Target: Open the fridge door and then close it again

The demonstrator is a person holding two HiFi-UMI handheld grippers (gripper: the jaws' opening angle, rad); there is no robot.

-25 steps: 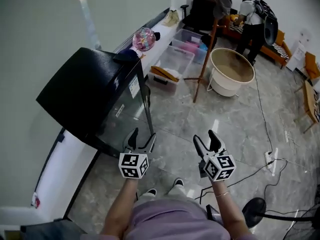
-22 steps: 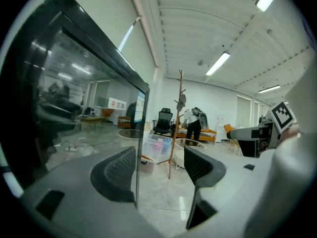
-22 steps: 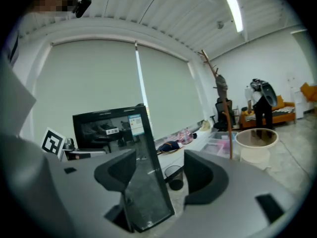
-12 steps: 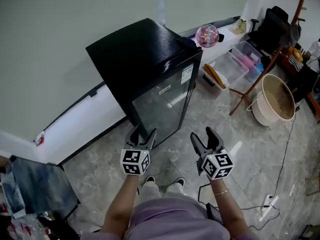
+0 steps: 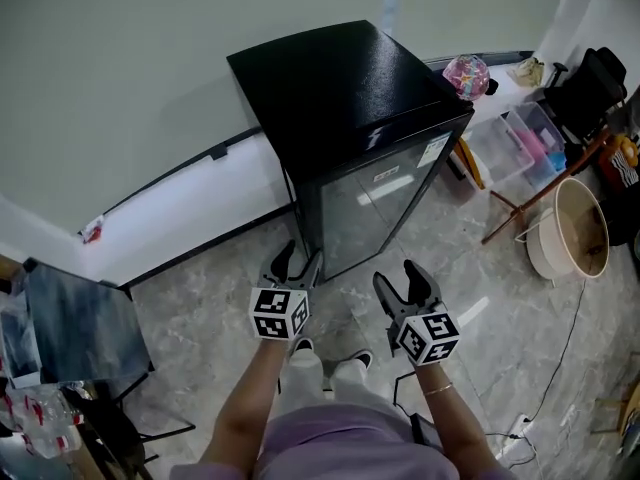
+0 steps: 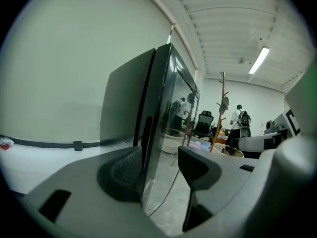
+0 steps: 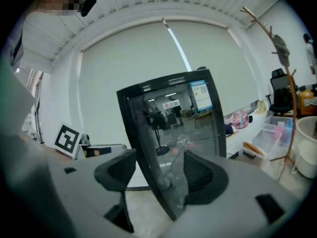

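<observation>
A black mini fridge [image 5: 340, 78] with a glass door [image 5: 375, 203] stands against the wall, and its door is closed. Both grippers hover over the floor a short way in front of it, touching nothing. My left gripper [image 5: 298, 261] points at the door's left edge; its jaws are closing with nothing between them. My right gripper [image 5: 397, 276] is open and empty, facing the glass. In the left gripper view the fridge [image 6: 126, 103] shows edge-on beyond the left gripper [image 6: 158, 170]. The right gripper view has the door [image 7: 173, 118] beyond the right gripper [image 7: 159, 175].
A pink ball [image 5: 466, 72] lies on the low ledge right of the fridge. Clear storage boxes [image 5: 525, 138], a wooden coat stand [image 5: 540, 183] and a cream tub [image 5: 575, 228] crowd the right. A dark chair with cloth [image 5: 70, 323] stands at the left. A person [image 6: 241, 120] stands far off.
The view has swung left, so the fridge moved from the left side to the centre. Both grippers turned with it toward the door. The left jaws have narrowed.
</observation>
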